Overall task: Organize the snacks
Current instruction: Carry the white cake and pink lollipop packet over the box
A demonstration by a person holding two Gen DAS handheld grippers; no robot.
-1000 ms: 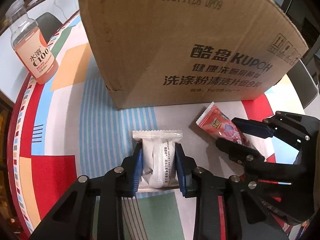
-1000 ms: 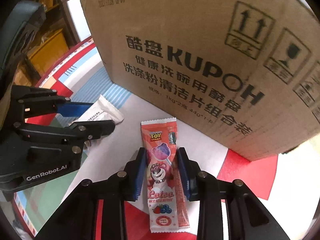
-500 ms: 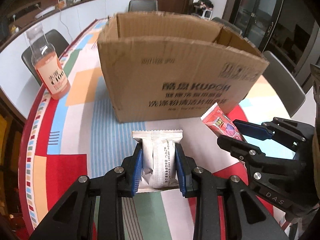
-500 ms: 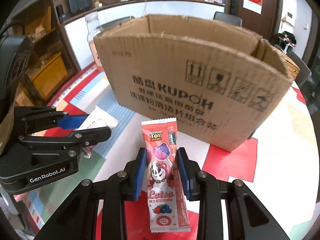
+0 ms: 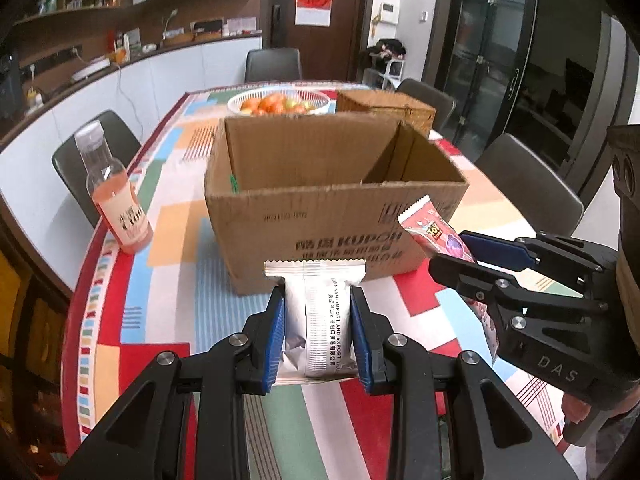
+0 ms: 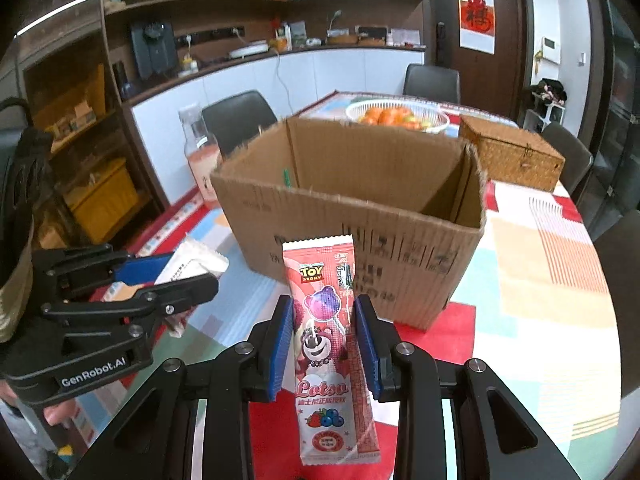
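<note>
**A:** Where are the snacks?

**B:** Just before the open cardboard box (image 5: 320, 216) — left gripper (image 5: 318, 334) clenches a white packet (image 5: 316, 320), right gripper (image 6: 324, 340) a pink Lotso packet (image 6: 328, 344).

**A:** Handling?

**B:** Probably light, crinkly, slippery — grip mid-body.

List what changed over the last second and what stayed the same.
Both grippers rose: the cardboard box, first seen from its side, now shows its open top. The left gripper stays shut on the white packet, the right gripper on the Lotso packet. Box and bottle stayed put.
</note>
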